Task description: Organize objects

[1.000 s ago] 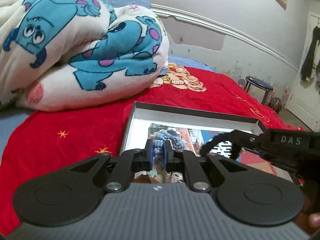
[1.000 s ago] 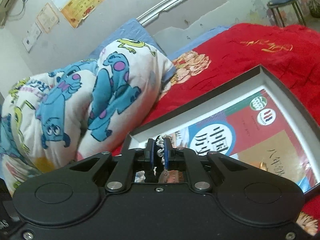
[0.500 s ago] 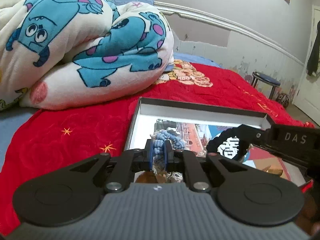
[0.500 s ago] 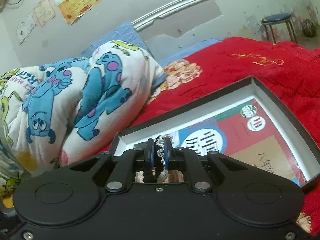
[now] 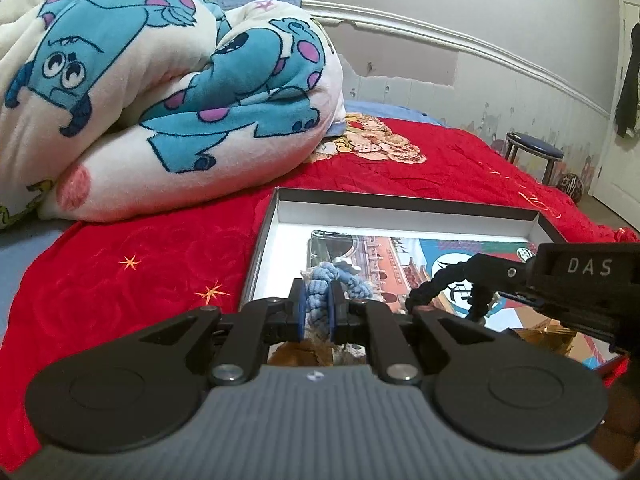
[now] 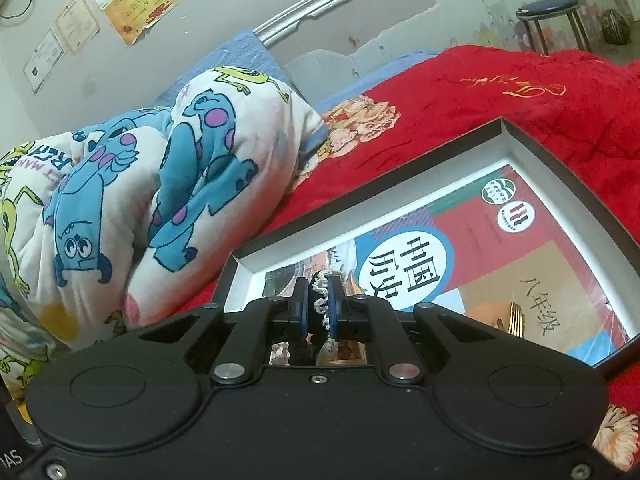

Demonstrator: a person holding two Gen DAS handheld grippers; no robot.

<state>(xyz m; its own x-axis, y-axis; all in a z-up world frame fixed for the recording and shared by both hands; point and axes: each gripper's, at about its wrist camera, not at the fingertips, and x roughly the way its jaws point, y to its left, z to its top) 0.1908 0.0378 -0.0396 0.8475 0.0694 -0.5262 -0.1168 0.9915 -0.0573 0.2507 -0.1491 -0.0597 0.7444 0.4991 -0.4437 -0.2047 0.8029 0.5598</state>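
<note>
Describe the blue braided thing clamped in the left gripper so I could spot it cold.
On the red bedspread lies a shallow dark box with a textbook inside. Over its near left corner the left gripper is shut on a light-blue braided cord. Its neighbour in the right gripper is a black cord, so colour settles it.

Blue braided rope point(image 5: 320, 286), red bedspread point(image 5: 120, 264), white blanket point(image 5: 160, 92) printed with blue monsters.
</note>
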